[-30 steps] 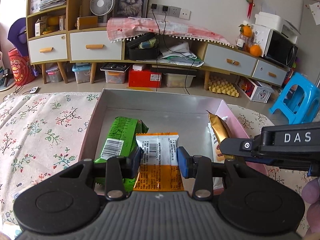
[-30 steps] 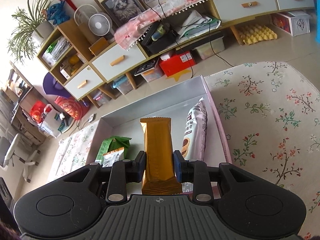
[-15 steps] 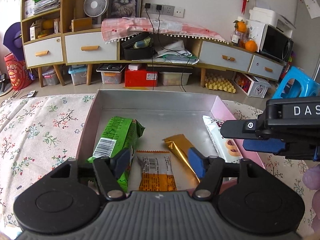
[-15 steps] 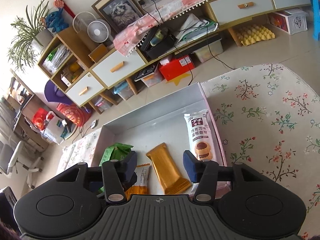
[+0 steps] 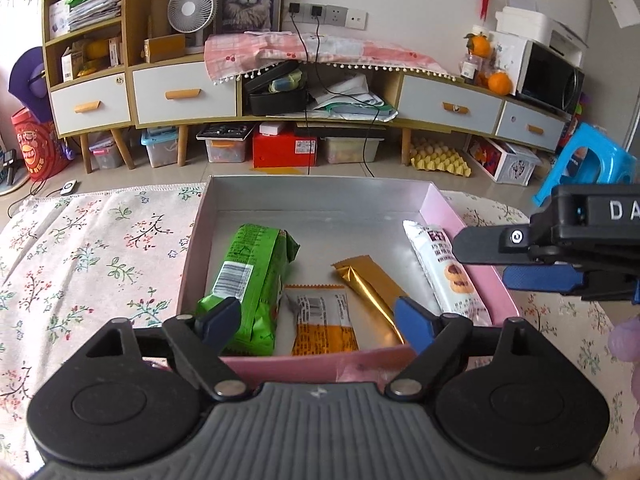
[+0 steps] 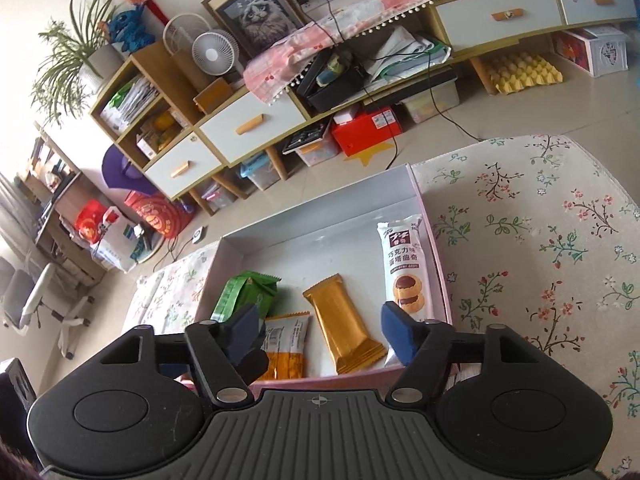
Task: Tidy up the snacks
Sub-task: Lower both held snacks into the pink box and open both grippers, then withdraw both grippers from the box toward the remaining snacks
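A pink box with a grey inside holds several snacks: a green pack, an orange and white packet, a gold bar and a white cookie pack. My left gripper is open and empty above the box's near edge. My right gripper is open and empty, also at the near edge; it shows in the left wrist view at the right.
The box sits on a floral tablecloth. Beyond the table stand a low cabinet with drawers, storage boxes on the floor and a blue stool.
Both grippers opened and pulled back. The left let go of the orange and white packet, the right let go of the gold bar; both now lie in the box.
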